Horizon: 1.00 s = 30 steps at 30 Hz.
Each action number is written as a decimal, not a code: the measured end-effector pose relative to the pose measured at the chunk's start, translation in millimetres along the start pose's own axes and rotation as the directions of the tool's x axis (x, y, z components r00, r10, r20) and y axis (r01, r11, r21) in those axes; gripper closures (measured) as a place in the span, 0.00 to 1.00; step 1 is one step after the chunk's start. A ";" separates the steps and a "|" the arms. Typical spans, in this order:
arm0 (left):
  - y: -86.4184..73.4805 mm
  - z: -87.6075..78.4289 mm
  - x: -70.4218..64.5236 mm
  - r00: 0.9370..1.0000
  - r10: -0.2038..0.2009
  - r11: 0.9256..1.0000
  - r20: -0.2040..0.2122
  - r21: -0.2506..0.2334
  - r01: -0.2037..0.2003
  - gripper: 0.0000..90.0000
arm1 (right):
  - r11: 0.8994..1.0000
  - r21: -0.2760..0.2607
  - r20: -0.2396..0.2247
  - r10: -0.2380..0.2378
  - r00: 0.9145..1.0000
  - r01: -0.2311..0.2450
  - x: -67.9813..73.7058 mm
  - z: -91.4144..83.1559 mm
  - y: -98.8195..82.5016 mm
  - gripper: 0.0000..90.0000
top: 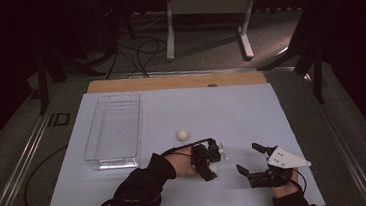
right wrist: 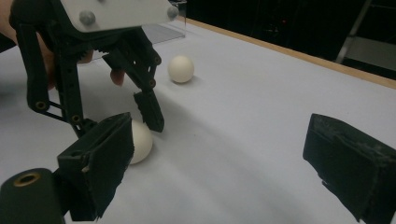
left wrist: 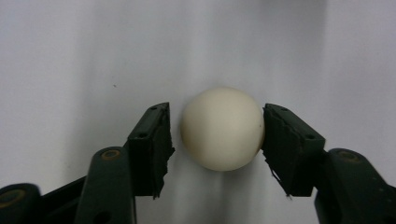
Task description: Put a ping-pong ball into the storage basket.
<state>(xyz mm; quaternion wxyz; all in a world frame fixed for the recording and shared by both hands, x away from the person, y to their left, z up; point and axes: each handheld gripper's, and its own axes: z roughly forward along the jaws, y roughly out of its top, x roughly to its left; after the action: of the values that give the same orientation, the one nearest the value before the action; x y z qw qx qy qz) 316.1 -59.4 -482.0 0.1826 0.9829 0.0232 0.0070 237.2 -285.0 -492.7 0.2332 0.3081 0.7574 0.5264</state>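
A white ball (left wrist: 222, 128) rests on the white table sheet between the jaws of my left gripper (top: 211, 173), which points down over it and stands open. The right-hand pad looks to touch the ball; the other pad leaves a small gap. The same ball (right wrist: 140, 142) lies under the left gripper's dark fingers (right wrist: 149, 109) in the right gripper view. A second white ball (top: 183, 134) lies loose farther back, and shows as a ball (right wrist: 180, 69) past the left gripper. My right gripper (top: 246, 157) hovers at the near right, open and empty, jaws wide.
A clear plastic tray (top: 113, 131) stands at the left of the table, its corner (right wrist: 180, 14) behind the far ball. The wooden table edge (top: 176, 81) runs along the back. Cables and a white stand are on the floor beyond.
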 end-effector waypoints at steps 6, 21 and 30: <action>1.0 2.5 -0.8 1.000 0.008 1.000 0.003 0.016 -0.008 0.55 | 1.000 0.001 -0.002 0.003 1.000 -0.003 -0.1 0.0 -0.2 0.10; 1.4 -0.4 -2.4 0.999 0.026 0.999 0.026 0.038 -0.027 0.57 | 1.000 0.000 0.000 0.001 1.000 -0.001 0.0 0.1 0.0 0.10; 1.7 -9.1 -5.8 0.998 0.039 0.999 0.052 0.030 -0.040 0.58 | 1.000 0.002 -0.002 0.004 1.000 -0.004 0.1 0.3 0.0 0.10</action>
<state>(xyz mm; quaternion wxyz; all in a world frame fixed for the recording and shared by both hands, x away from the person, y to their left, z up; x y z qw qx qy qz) 310.2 -58.0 -472.8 0.1674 0.9858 -0.0008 -0.0149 237.3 -284.7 -492.9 0.2309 0.3093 0.7575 0.5266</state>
